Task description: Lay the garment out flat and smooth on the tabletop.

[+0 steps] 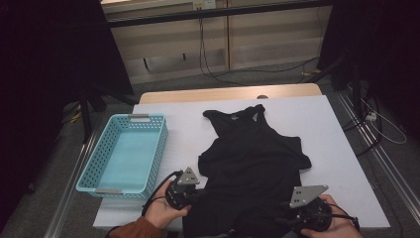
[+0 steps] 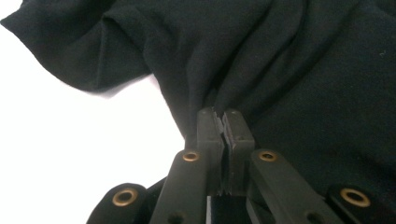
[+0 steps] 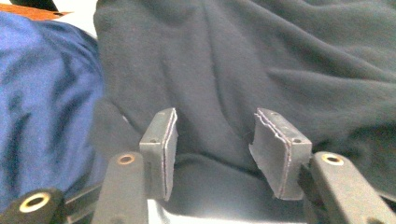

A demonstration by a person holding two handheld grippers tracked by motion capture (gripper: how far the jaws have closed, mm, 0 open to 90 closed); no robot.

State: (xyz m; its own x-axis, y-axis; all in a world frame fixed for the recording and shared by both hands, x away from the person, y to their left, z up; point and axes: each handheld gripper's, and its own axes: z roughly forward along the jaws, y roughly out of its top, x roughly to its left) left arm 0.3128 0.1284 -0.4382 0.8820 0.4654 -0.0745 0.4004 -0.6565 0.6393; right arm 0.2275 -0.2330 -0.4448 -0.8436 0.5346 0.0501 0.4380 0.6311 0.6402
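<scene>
A black tank top (image 1: 252, 158) lies flat on the white table (image 1: 327, 129), straps toward the far side and hem hanging over the near edge. At the hem's left side my left gripper (image 1: 194, 194) is shut, and its own view has the jaws (image 2: 224, 119) pressed together on a bunched fold of the black fabric (image 2: 303, 70). My right gripper (image 1: 286, 220) sits at the hem's right side. Its pads (image 3: 215, 135) stand apart and press on nothing, with the dark cloth (image 3: 257, 60) lying slack between and beyond them.
A light blue plastic basket (image 1: 157, 156) with nothing in it stands on the table's left edge, close to my left hand. Blue cloth (image 3: 46, 102) shows at the left of the right gripper view. Cables and dark stands surround the table on the floor.
</scene>
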